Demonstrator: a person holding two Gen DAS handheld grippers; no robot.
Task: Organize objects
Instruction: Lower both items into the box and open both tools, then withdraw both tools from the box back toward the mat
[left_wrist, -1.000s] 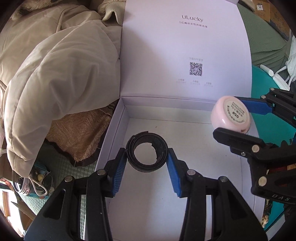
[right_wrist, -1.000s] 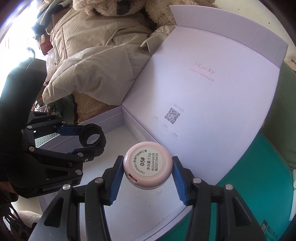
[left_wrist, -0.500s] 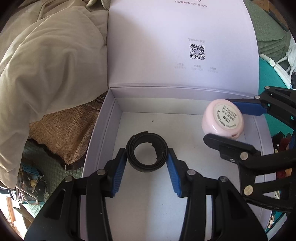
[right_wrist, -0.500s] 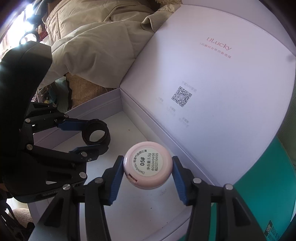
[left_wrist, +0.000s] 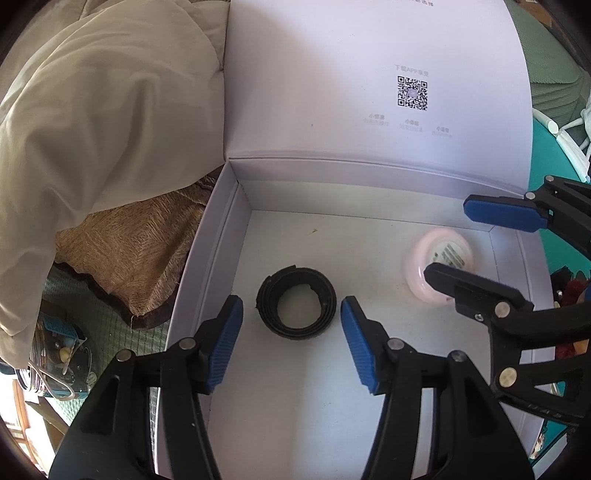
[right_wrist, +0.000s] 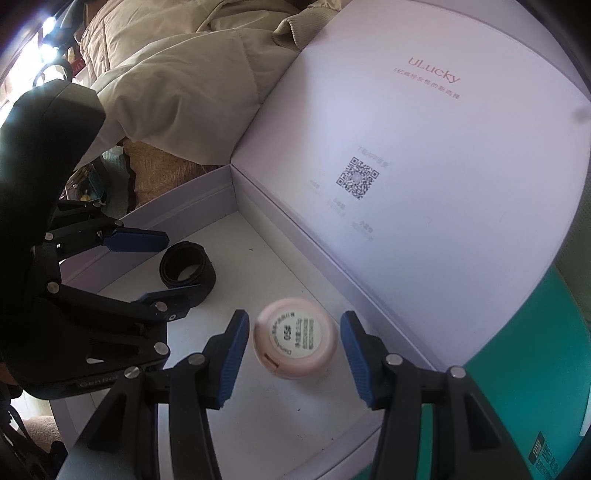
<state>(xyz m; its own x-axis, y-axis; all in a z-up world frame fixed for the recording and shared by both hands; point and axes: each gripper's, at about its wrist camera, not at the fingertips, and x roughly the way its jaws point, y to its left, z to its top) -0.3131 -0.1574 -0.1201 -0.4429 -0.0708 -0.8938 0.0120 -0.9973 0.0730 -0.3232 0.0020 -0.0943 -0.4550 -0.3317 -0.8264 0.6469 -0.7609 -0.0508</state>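
At nine o'clock we see a beige padded coat (left_wrist: 92, 122) draped over a brown woven cushion (left_wrist: 125, 254). A teal surface (right_wrist: 535, 369) fills five o'clock in the right wrist view. Bright daylight (right_wrist: 48, 26) glares at ten o'clock, where we cannot make out any window

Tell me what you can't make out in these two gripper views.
- Pink jar: label blurred in the right view; the right gripper partly covers it in the left view.
- Small print under the box lid's QR code: too small.
- Black rolled strap: what it is made of is unclear.
- Left gripper: handle cut off.
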